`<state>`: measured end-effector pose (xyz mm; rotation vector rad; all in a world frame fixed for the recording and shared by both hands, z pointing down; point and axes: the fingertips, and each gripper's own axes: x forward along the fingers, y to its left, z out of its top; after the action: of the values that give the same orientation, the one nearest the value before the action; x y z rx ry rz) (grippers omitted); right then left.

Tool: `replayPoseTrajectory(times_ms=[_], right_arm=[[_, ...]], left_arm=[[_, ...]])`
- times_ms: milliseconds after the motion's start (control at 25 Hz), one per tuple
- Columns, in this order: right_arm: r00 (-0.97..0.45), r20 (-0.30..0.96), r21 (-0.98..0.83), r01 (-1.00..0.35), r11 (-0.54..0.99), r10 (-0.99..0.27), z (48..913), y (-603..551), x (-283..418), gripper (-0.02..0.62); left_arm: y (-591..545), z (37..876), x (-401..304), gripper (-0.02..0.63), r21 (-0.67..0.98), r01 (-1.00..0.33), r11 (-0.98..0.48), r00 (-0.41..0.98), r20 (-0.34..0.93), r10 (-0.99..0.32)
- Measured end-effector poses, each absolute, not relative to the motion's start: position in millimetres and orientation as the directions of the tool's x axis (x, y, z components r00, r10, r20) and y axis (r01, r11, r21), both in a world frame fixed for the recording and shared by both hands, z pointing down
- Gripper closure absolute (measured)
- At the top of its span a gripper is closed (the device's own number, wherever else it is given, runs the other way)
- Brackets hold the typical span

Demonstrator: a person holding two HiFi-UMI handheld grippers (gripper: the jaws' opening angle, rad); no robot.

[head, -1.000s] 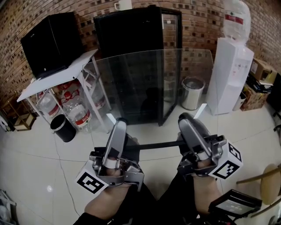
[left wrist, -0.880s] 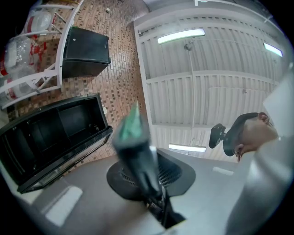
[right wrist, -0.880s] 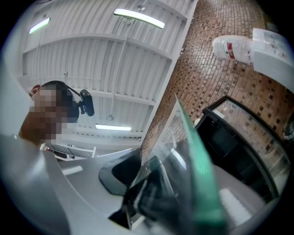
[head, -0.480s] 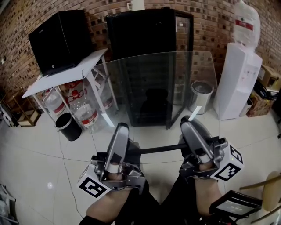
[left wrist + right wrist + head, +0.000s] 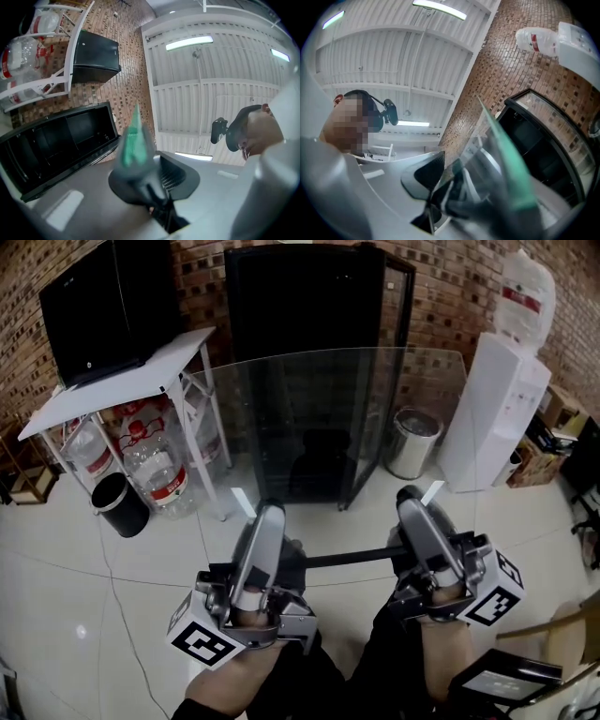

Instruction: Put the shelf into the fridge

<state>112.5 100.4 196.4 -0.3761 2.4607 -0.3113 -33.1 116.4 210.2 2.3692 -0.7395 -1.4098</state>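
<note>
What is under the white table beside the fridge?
Large water bottles with red labels sit under the white table; anything further back is hidden behind them.

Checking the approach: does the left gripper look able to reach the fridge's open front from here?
Probably yes. The fridge stands straight ahead, its door swung aside to the right, bare floor between. The left gripper is shut on the glass shelf, as is the right gripper.
</note>
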Motion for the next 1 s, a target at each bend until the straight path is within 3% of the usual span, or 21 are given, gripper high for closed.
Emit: replayPoseTrajectory(times_ms=[1000], right_arm=[[-0.663,-0.589,-0.343,-0.312,0.886,-0.462,208.8,41.3,126.7,0.520]], left_arm=[[42.0,206.0,-25.0,0.569,0.490,-0.212,-0.845,0.532,-0.667,-0.521]])
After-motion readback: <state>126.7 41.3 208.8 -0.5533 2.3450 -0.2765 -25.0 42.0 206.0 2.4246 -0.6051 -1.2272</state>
